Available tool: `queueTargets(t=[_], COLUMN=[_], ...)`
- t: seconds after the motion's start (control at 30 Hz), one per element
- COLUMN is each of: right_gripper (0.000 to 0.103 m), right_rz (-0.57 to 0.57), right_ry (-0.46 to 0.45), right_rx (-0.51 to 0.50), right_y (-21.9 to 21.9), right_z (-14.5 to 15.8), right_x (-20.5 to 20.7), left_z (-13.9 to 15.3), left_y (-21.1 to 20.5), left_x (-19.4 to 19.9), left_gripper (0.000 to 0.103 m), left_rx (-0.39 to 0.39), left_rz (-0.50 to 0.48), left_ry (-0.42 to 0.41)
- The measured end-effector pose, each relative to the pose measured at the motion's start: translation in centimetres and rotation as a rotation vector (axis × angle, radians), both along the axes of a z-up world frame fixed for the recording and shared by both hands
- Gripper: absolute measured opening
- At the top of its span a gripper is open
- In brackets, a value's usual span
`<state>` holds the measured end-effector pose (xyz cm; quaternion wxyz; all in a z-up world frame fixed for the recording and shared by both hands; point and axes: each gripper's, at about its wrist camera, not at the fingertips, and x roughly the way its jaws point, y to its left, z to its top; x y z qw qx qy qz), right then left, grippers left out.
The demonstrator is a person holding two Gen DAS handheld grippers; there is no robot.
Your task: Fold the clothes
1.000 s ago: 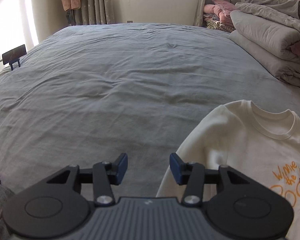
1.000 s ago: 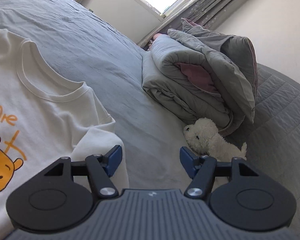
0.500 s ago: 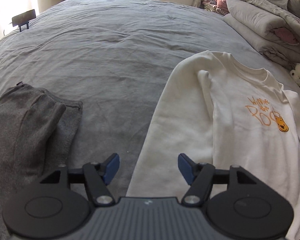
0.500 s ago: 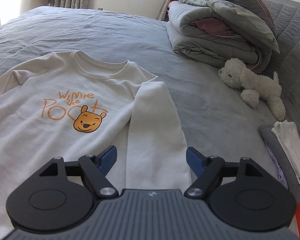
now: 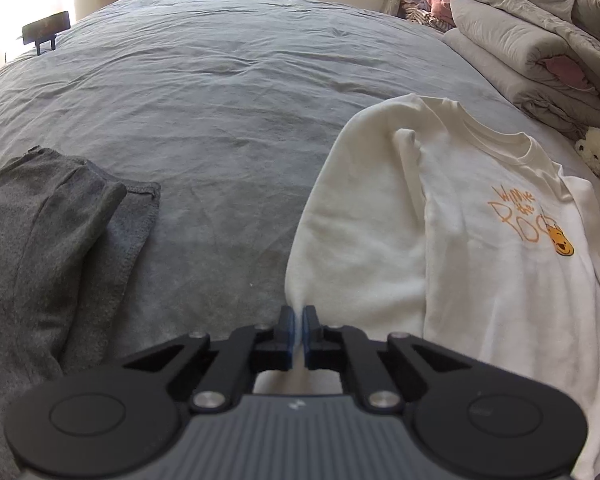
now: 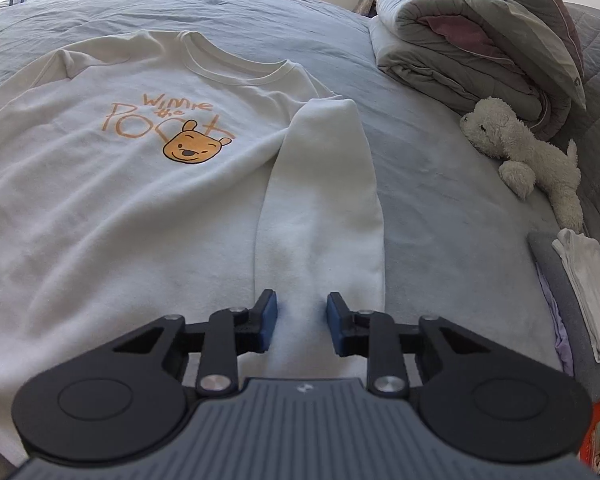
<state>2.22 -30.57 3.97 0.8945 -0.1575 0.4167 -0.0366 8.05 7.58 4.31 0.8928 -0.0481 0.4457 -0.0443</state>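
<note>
A cream sweatshirt (image 5: 480,248) with an orange Winnie the Pooh print lies face up on the grey bed; it also shows in the right wrist view (image 6: 120,184). My left gripper (image 5: 299,330) is shut on the lower end of its left sleeve (image 5: 348,216). My right gripper (image 6: 298,322) is partly closed, its blue pads either side of the lower end of the right sleeve (image 6: 324,200), with a gap still between them.
A dark grey garment (image 5: 48,248) lies at the left. Folded duvets (image 6: 472,36) and a white plush toy (image 6: 528,156) sit at the right, with folded white cloth (image 6: 588,288) by the bed's edge. A dark stand (image 5: 44,34) is far left.
Both grippers dropped to the sleeve ends. The left gripper closed on the left sleeve. The right gripper's fingers narrowed around the right sleeve.
</note>
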Motion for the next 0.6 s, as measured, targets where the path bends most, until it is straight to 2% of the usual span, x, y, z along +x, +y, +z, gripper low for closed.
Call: queueTargets(t=[0.03,0.17,0.2,0.27,0.33,0.43,0.5,0.53,0.57,0.6], right_gripper=[0.012,0.011,0.014,0.04,0.053,0.054,0.044,0.02,0.007,0.007], right_rz=[0.005,-0.026,-0.028,-0.017,0.033,0.121,0.149,0.132,0.104,0.077], right_ry=[-0.004,-0.069,-0.083,-0.102,-0.092,-0.049,-0.021,-0.006,0.007,0.012], right_rx=[-0.005,-0.005,-0.01,-0.035,-0.052,-0.066,-0.101,-0.12,-0.135,-0.138], right_y=[0.0,-0.9,-1.0,-1.1,-0.6,0.6,1.2,1.1,0.7,0.3], right_z=[0.0,1.5,1.7,2.0,1.7,0.9,0.1,-0.2,-0.5,-0.6], right_x=[0.0,-0.2,-0.4,-0.7,-1.1,-1.4,-1.2,-0.9,-0.5,-0.2], left_z=[0.3,1.9,2.5,3.6,4.6,6.2,7.2,7.8,8.4,9.0], left_y=[0.0,0.6,0.9,1.4,1.5,1.9,2.1,2.1,2.0,1.8], left_x=[0.1,0.2,0.3,0.5,0.8,1.9,2.6,3.1,3.6,4.2], left_gripper=[0.004,0.003,0.003,0.003,0.003,0.003,0.003,0.003,0.003,0.003], left_rx=[0.003,-0.004,-0.006,0.037,0.12,0.173,0.205,0.236,0.276,0.326], left_rz=[-0.001,0.015,0.026,0.056,0.082,0.108,0.125,0.129,0.128,0.125], left_ry=[-0.01,-0.062,-0.082,-0.138,-0.199,-0.262,-0.302,-0.329,-0.359,-0.389])
